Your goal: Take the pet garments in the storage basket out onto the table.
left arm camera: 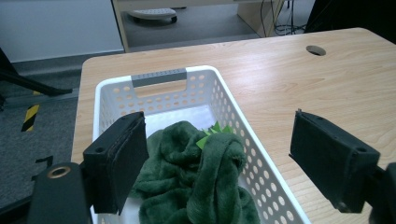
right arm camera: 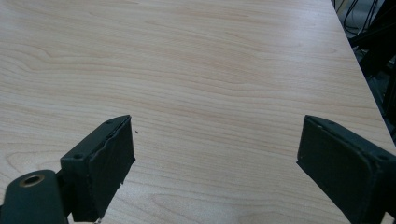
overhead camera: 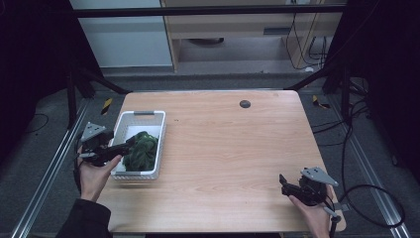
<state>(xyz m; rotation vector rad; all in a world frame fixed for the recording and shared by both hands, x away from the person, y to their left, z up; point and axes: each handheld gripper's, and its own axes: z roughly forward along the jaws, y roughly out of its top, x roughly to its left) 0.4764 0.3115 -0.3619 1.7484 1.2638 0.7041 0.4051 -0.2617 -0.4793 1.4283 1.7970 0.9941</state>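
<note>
A wooden surface [overhead camera: 223,144] is seen from above, with a white perforated basket [overhead camera: 148,116] placed at centre left of the high view. A dark green plush cloth [overhead camera: 141,151] is bundled inside the basket; small bright green points [left arm camera: 212,130] are noted on it in the left gripper view. A grey handle strip [left arm camera: 159,77] is set in the basket's far wall.

The left gripper [overhead camera: 124,147] is held by the left hand [overhead camera: 94,173] at the basket's left rim, jaws reaching over the cloth. In the left gripper view the jaws are spread wide apart, one over the basket's inner left side, the other over bare wood beyond its right wall; nothing is gripped.

The right gripper [overhead camera: 285,184] is held by the right hand [overhead camera: 312,213] at lower right of the high view, well apart from the basket. Its jaws are likewise wide apart over bare wood, empty.

A round dark hole [overhead camera: 244,103] is noted near the surface's far edge.
</note>
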